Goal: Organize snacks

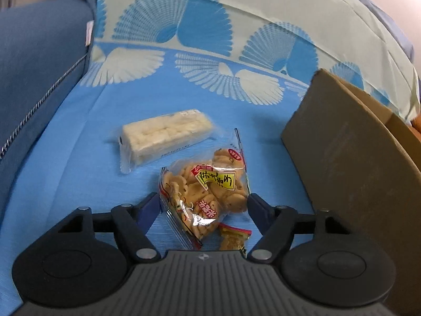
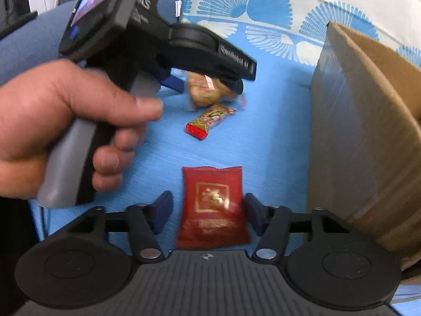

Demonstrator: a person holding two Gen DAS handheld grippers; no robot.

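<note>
red foil is showing nearest in the right wrist view, where a dark red packet (image 2: 213, 208) is lying flat on the blue sheet (image 2: 276, 137) between the spread fingers of the right gripper (image 2: 208, 210); its jaws are standing apart, the pads not pressing on the packet, though the right pad looks very close to its edge. just beyond it, a small red and gold wrapped bar (image 2: 209, 121) is lying apart on the sheet. farther on, a person's hand (image 2: 65, 126) is gripping the handle of the left gripper (image 2: 205, 84), which is angling down over a clear bag of brown crackers (image 2: 205, 92). in the left wrist view, the left gripper (image 1: 204, 206) is sitting released, its fingers wide on either side of the cracker bag (image 1: 208, 192), and whether the pads are touching the plastic cannot be told. the small bar (image 1: 232, 237) is peeking out beneath that bag. beyond the bag, a pale bar in a clear wrapper (image 1: 165, 137) is lying on the sheet. a cardboard box (image 1: 350, 168) is standing at the right, and a fan-patterned pillow (image 1: 236, 26) is lying farthest back.
</note>
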